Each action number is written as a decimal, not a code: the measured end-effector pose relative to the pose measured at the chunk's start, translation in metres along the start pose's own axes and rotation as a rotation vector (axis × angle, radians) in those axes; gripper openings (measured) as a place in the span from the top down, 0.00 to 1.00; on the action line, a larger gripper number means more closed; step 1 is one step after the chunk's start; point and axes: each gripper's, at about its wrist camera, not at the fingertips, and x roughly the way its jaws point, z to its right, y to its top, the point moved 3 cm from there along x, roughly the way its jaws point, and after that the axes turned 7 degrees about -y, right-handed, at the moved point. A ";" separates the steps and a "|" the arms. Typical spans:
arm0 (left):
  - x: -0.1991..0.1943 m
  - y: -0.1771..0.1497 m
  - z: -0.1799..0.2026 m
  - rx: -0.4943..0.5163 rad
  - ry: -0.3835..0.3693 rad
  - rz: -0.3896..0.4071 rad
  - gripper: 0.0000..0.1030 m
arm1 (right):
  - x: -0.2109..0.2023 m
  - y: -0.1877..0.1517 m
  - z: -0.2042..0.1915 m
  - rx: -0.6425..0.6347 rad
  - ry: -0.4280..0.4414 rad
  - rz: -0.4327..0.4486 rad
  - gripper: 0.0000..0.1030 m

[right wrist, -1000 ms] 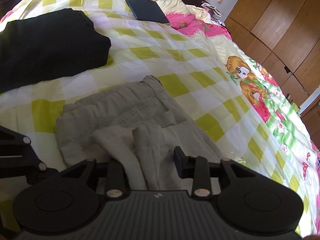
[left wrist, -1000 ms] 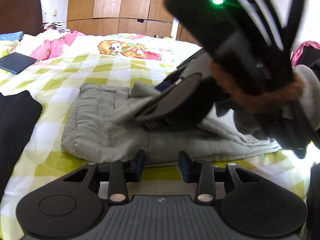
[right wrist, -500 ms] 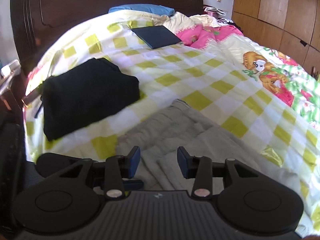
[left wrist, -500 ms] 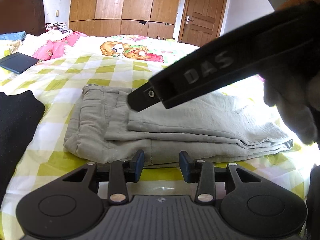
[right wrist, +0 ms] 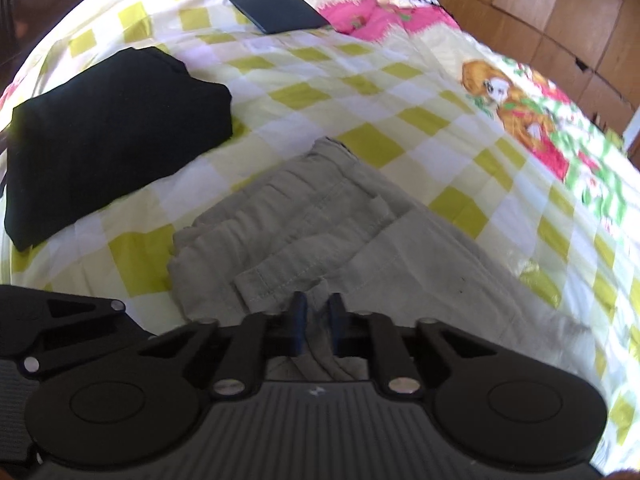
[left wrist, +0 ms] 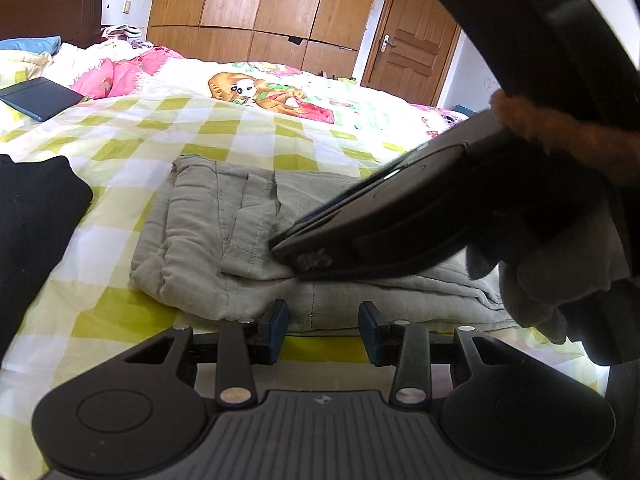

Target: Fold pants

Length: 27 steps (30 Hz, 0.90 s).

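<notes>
Grey-green pants (left wrist: 224,236) lie folded in layers on the checked bedspread, waistband to the left; they also show in the right wrist view (right wrist: 320,224). My left gripper (left wrist: 322,330) is open and empty, just short of the pants' near edge. My right gripper (right wrist: 318,312) is shut on a fold of the pants' top layer near the hem. In the left wrist view the right gripper (left wrist: 304,258) presses down on that top layer from the right.
A folded black garment (right wrist: 104,136) lies left of the pants, also at the left edge of the left wrist view (left wrist: 32,216). A dark flat case (right wrist: 276,10) and pink bedding (left wrist: 120,74) lie farther back. Wooden wardrobes (left wrist: 256,16) stand behind the bed.
My right gripper was open above the pants half a second ago; it has come down and closed on the top layer. The left gripper has hardly moved.
</notes>
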 end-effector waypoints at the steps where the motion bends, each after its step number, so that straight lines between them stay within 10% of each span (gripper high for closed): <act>1: 0.000 0.000 -0.001 -0.003 -0.002 0.000 0.49 | -0.004 0.001 0.003 0.013 0.004 0.005 0.92; 13: -0.001 0.001 -0.002 -0.018 -0.004 0.007 0.49 | -0.016 0.025 -0.012 0.098 0.124 0.065 0.92; 17: 0.000 0.001 -0.002 -0.020 -0.001 -0.006 0.49 | 0.008 0.013 -0.016 0.092 0.136 -0.035 0.85; 22: 0.000 0.002 -0.004 -0.020 0.004 0.006 0.48 | -0.024 0.010 0.008 0.116 0.129 0.044 0.60; 27: -0.020 0.009 0.002 0.018 0.053 0.090 0.48 | -0.029 0.007 0.043 0.118 0.076 0.073 0.60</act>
